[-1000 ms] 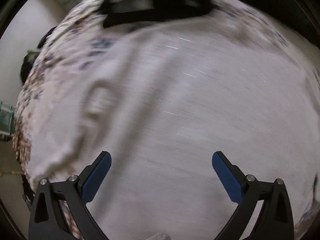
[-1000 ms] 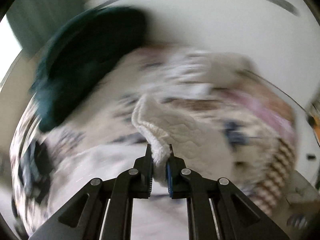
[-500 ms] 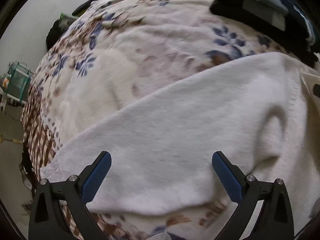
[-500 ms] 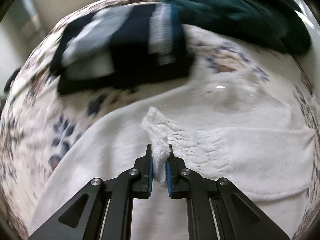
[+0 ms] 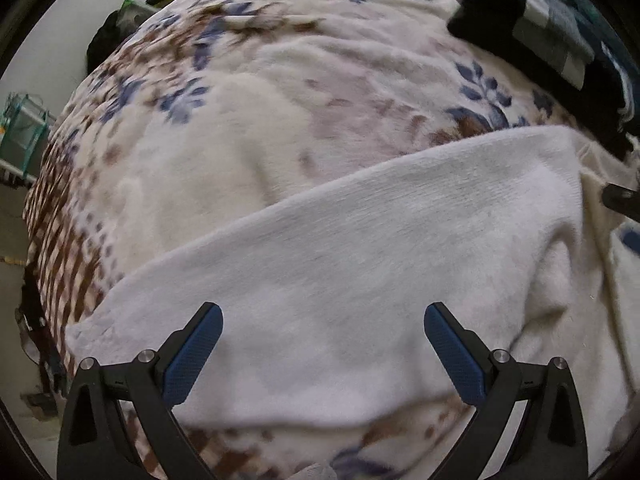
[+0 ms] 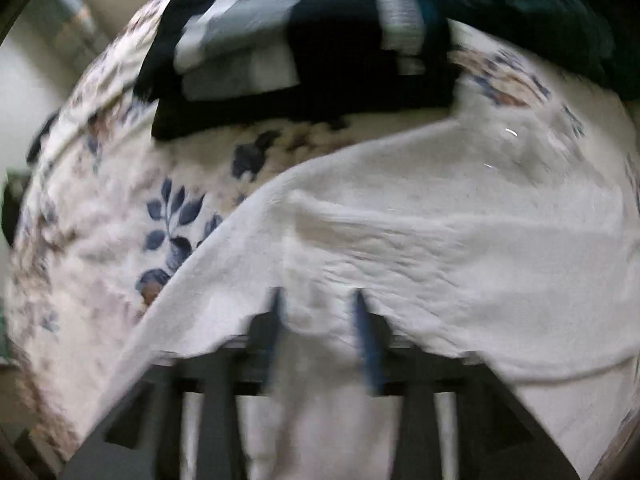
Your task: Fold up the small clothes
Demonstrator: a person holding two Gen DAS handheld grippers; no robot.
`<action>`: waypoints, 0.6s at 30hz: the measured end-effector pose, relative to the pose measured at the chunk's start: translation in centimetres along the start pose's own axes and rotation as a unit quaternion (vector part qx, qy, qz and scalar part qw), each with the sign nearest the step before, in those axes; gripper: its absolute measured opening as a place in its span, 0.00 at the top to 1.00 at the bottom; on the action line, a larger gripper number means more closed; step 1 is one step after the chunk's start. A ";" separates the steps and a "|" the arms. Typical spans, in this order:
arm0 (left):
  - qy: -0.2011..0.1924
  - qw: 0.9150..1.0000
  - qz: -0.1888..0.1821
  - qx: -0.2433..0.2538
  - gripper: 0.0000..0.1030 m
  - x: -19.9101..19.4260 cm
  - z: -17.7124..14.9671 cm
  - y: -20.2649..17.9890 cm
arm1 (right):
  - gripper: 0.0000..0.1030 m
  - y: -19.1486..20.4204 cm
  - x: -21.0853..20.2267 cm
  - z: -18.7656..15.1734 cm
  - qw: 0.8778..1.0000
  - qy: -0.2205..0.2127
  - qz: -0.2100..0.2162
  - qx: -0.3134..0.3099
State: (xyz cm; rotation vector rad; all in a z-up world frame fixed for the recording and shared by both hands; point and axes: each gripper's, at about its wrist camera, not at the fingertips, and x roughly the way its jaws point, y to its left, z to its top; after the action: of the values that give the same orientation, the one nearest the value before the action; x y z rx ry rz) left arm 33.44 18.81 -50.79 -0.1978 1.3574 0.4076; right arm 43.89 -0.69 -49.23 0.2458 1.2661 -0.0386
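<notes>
Directly below left gripper [image 5: 322, 350] — white garment [image 5: 360, 280].

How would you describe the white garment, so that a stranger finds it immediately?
Start from the bed's floral blanket. The white garment lies spread flat on its near part, under both grippers. It is plain and fuzzy, unlike the patterned blanket and the dark striped folded clothes behind.
</notes>
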 end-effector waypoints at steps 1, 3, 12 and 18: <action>0.002 1.000 -0.005 -0.009 0.00 -0.6 -0.5 1.0 | 0.28 -1.5 -1.2 -0.4 1.000 -0.002 -0.006 0.013; 0.018 0.999 -0.017 -0.035 0.00 -1.3 -1.7 2.8 | 0.23 -3.7 -2.7 -0.9 0.999 -0.002 -0.034 0.023; 0.137 0.929 -0.104 -0.327 0.00 2.0 -10.0 17.4 | 0.10 -12.3 -5.3 -4.4 0.990 0.017 -0.126 0.064; 0.091 0.851 -0.124 -0.501 0.11 4.5 -12.2 24.3 | 0.10 -12.9 -5.1 -6.1 0.986 0.028 -0.153 0.057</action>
State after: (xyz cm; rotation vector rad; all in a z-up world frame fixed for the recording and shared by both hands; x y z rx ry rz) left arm 13.46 37.24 -55.39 -1.2945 1.1623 0.8681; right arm 34.54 -12.53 -48.19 0.1500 1.3496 -0.3709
